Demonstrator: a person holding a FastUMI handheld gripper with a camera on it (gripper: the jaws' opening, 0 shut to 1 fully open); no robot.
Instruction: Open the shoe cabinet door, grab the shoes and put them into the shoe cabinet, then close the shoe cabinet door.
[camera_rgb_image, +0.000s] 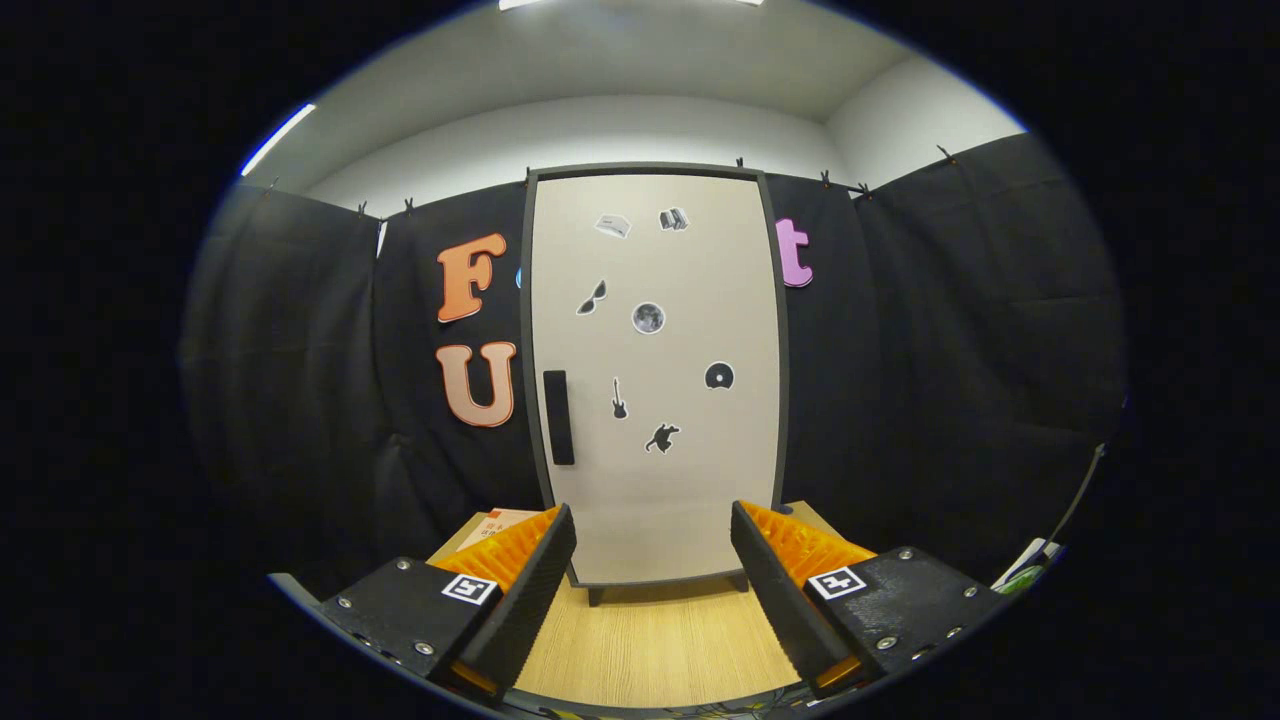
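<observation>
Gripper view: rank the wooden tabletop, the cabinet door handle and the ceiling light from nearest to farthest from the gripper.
The gripper is open, holding nothing.
1. Tabletop: between and just ahead of the fingers.
2. Handle: a dark bar on the shut cabinet door, beyond the fingers, on the door's left edge.
3. Ceiling light: high above the booth wall, farthest.

I'm looking at black cloth (920, 330) draped across the middle of the frame, clipped along its top edge. Above it, plain white walls (600, 135) and ceiling, with a light strip (277, 139) upper left. Bottom centre, a light wood-grain tabletop (655, 645).
</observation>
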